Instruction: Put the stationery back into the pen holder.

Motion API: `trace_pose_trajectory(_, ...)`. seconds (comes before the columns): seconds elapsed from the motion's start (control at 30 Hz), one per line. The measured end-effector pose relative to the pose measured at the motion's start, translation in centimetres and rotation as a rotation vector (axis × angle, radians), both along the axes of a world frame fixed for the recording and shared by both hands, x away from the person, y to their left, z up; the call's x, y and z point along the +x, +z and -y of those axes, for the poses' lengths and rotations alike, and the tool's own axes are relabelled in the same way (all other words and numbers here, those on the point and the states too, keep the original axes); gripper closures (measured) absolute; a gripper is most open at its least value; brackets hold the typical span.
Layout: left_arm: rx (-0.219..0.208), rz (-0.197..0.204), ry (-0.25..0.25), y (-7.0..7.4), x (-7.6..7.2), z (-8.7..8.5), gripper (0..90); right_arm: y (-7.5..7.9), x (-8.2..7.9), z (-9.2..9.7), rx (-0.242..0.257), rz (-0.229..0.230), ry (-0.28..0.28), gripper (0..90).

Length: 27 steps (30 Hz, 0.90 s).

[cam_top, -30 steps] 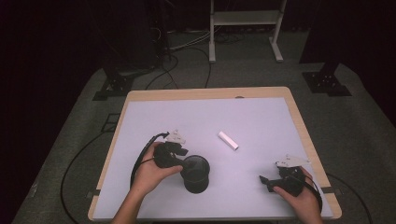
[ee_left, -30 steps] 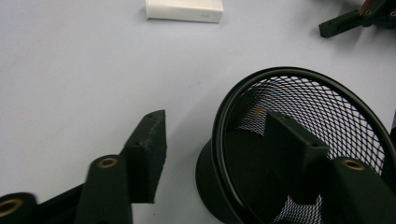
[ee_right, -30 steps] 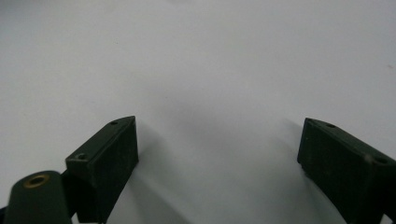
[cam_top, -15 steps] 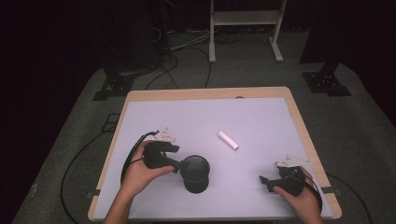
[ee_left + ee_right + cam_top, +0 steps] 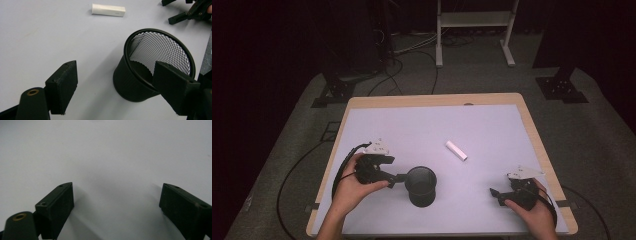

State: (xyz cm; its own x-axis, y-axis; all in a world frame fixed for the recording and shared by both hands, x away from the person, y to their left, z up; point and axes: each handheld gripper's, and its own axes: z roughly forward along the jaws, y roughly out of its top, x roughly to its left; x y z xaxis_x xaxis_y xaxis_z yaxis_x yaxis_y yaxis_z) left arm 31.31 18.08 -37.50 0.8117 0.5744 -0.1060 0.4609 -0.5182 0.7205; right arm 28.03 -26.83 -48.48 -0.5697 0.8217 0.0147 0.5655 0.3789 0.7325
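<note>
The black mesh cup (image 5: 421,185) stands upright on the pale table (image 5: 427,125), near the front edge and a little left of the middle, its open mouth up. The left gripper (image 5: 401,177) lies level just to the cup's left, held in the person's left hand (image 5: 354,182), with its tips right at the cup's wall; its jaws have just been opening. In the left gripper view they stand wide apart and the mesh cup (image 5: 150,70) sits off to the right: one jaw overlaps the near rim in that view, the other is well clear over bare table, and neither pad presses on the cup. Whether the nearer jaw touches the rim I cannot tell. A small white block (image 5: 456,150) lies flat on the table beyond the cup and to its right, apart from it; the same white block (image 5: 108,10) shows at the top of the left gripper view. The right gripper (image 5: 495,194) rests low near the table's front right corner in the right hand (image 5: 532,207), well away from the cup, its jaws wide with nothing between them, bare table under them
</note>
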Motion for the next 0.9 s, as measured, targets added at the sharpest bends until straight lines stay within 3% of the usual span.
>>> trace_pose_trajectory(0.3, -0.004, -0.004, 0.038, -1.4, -0.7, -2.0, 16.9, 0.0, 0.0, 0.0, 0.0, 0.0, 0.0, 11.3)
trace_pose_trajectory(0.67, 0.021, -0.013, 0.074, -3.5, -1.4, -3.5, 12.0, 0.0, 0.0, 0.0, -0.002, 0.0, -0.001, 11.3)
trace_pose_trajectory(0.83, 0.055, -0.013, 0.106, -4.8, -1.6, -4.1, 11.4, 0.0, 0.0, 0.0, -0.004, 0.0, 0.0, 11.3)
trace_pose_trajectory(0.9, 0.06, -0.029, 0.115, -5.3, -1.8, -4.3, 11.4, 0.0, 0.0, 0.0, -0.006, -0.001, 0.001, 11.2)
